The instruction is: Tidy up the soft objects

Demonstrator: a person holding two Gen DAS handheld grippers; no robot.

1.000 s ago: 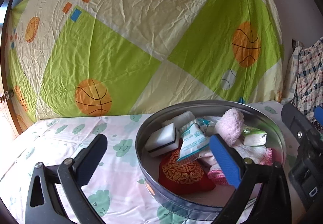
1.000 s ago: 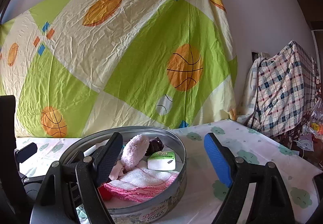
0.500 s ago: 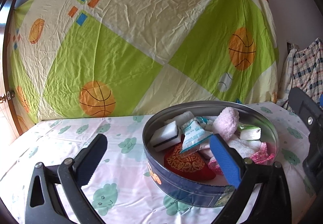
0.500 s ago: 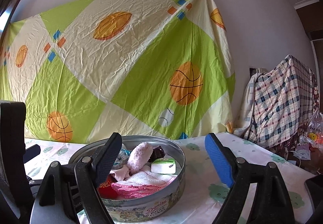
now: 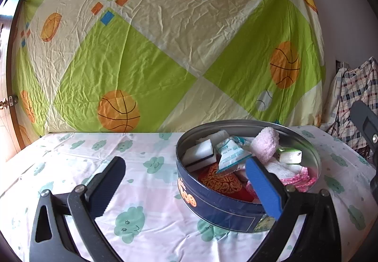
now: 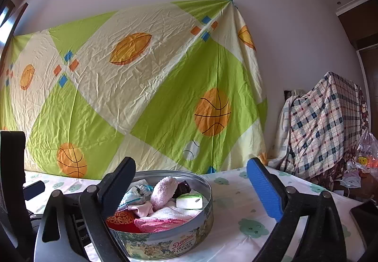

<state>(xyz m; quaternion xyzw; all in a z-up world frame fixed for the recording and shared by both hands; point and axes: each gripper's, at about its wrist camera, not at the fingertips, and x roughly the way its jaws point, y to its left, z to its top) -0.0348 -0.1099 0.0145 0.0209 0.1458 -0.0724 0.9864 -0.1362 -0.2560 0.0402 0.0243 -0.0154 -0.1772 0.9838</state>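
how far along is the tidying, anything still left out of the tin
It looks nearly done. The round blue cookie tin already holds the pink fluffy plush, white sponge block, red embroidered pouch and pink-edged towel. Nothing is in hand: left gripper is open, and right gripper is opening, empty. No loose items show on the cloud-print tablecloth.

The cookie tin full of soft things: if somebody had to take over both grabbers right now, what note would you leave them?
Left gripper: jaws open, nothing between them, in front of the tin.
Right gripper: jaws opening, wide apart, nothing between them.
Cookie tin: on the cloud-print sheet, lid off. Inside: pink fluffy roll, white sponge, tissue pack, red embroidered pouch, green-white packet, pink-edged towel.
Done: every soft item in view sits in the tin.
Left: none seen loose on the sheet; no lid in view, so look around before stopping.
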